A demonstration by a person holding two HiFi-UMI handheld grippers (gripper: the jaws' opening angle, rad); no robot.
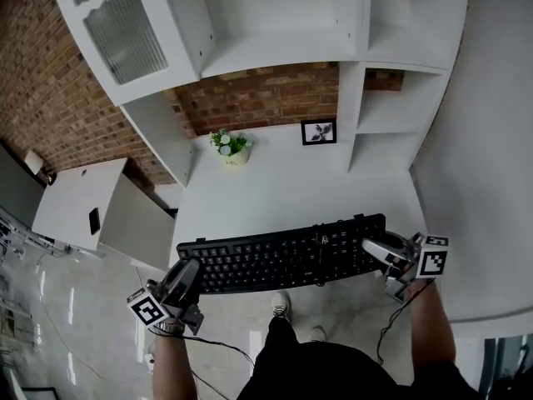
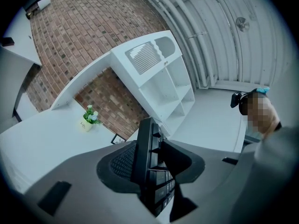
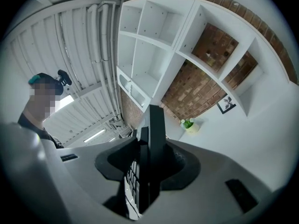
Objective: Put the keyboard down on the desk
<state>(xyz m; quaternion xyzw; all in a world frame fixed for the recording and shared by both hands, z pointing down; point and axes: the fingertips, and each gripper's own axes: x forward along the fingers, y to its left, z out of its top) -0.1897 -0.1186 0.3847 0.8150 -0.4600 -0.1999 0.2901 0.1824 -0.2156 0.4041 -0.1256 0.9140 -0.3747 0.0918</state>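
A long black keyboard (image 1: 283, 252) hangs level across the front edge of the white desk (image 1: 283, 194), its near half over the floor. My left gripper (image 1: 185, 277) is shut on its left end and my right gripper (image 1: 379, 252) on its right end. In the left gripper view the keyboard (image 2: 145, 134) runs edge-on between the jaws of the left gripper (image 2: 148, 160), pads pressed on both faces. The right gripper view shows the same: the keyboard (image 3: 156, 125) is clamped in the right gripper (image 3: 150, 157). I cannot tell whether it touches the desk.
At the desk's back stand a small potted plant (image 1: 231, 147) and a framed picture (image 1: 319, 132). White shelving (image 1: 383, 123) rises on the right and behind. A low white side table (image 1: 83, 202) sits left. A cable (image 1: 216, 348) trails by my feet.
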